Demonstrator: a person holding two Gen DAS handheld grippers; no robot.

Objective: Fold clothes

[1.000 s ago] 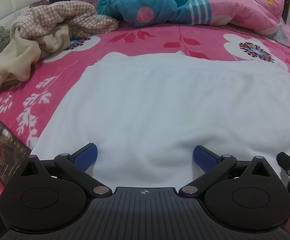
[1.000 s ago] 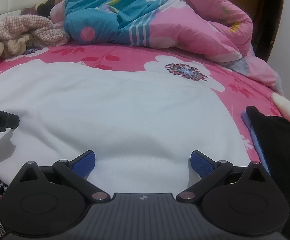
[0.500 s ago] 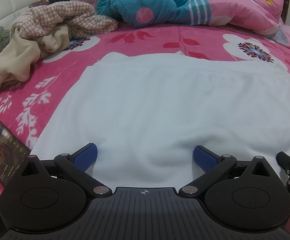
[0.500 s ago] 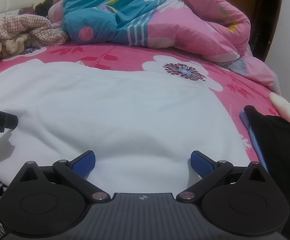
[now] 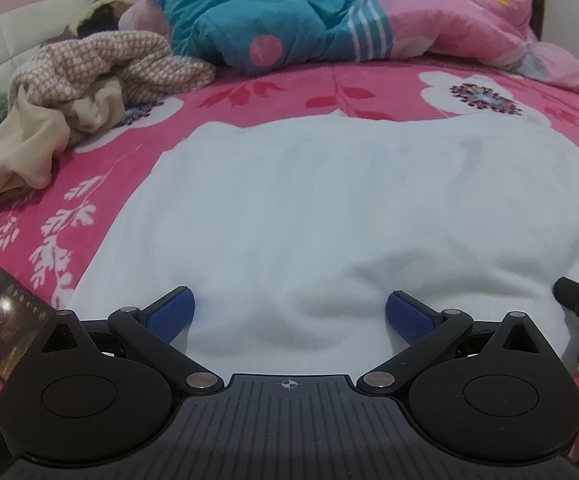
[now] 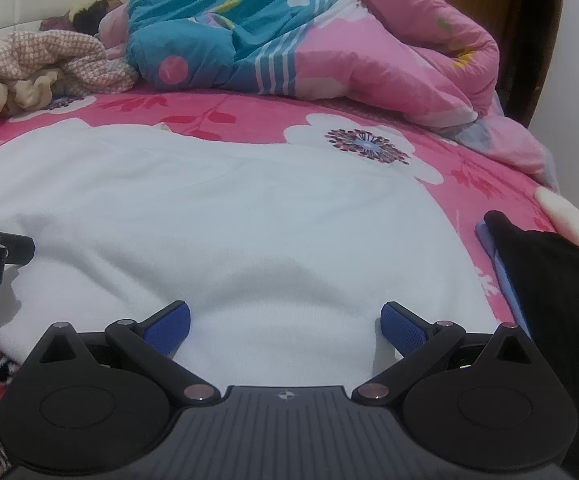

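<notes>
A white garment (image 5: 309,208) lies spread flat on the pink floral bedsheet (image 5: 89,184); it also fills the right wrist view (image 6: 217,220). My left gripper (image 5: 289,314) is open, its blue pads set wide over the garment's near edge at the left. My right gripper (image 6: 285,318) is open the same way over the near edge at the right. The cloth bulges up slightly between each pair of fingers. Neither gripper holds anything.
A heap of beige and checked clothes (image 5: 73,92) lies at the back left. A teal and pink quilt (image 6: 289,28) is piled along the back. A dark card (image 5: 1,320) lies near the bed's left edge. A black and blue item (image 6: 537,272) lies at the right.
Both wrist views have shifted a little, the quilt and flower sitting slightly differently in frame. The garment lies as before and both grippers stay open.
</notes>
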